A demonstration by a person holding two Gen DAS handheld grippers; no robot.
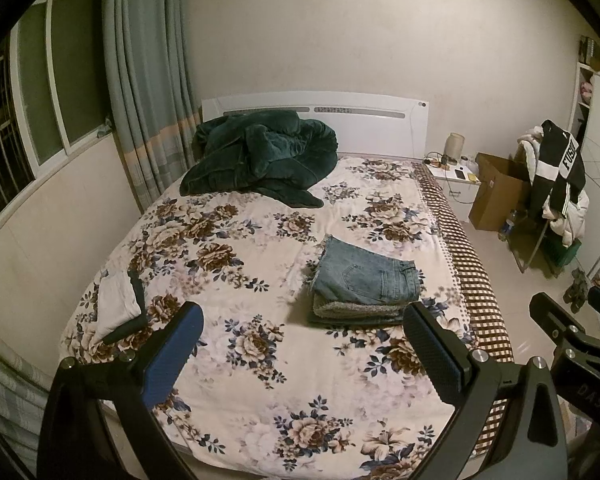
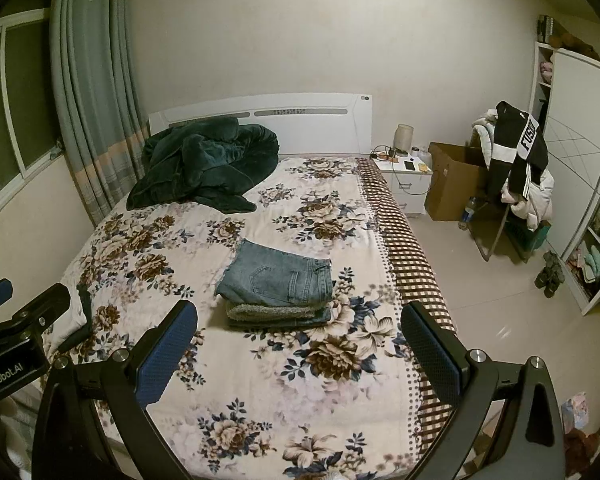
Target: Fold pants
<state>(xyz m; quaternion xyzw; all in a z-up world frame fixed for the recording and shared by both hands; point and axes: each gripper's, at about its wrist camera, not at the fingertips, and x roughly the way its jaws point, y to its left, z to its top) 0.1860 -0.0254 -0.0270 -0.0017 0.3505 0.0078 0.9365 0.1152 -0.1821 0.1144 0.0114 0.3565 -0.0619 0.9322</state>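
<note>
Jeans [image 1: 366, 278] lie folded, fleece lining showing, at 12 o'clock on the bed [image 1: 259, 360]; left tool [image 1: 300, 344] and right tool [image 2: 300, 340] gape, empty.

blue denim pants [image 1: 366, 276], floral bedspread [image 1: 259, 360], green blanket [image 1: 259, 156]

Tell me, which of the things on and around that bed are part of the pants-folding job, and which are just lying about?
Job:
folded jeans
left gripper, open
right gripper, open
bed

Lying about:
green blanket
white and dark garment
nightstand
cardboard box
clothes on chair
</note>
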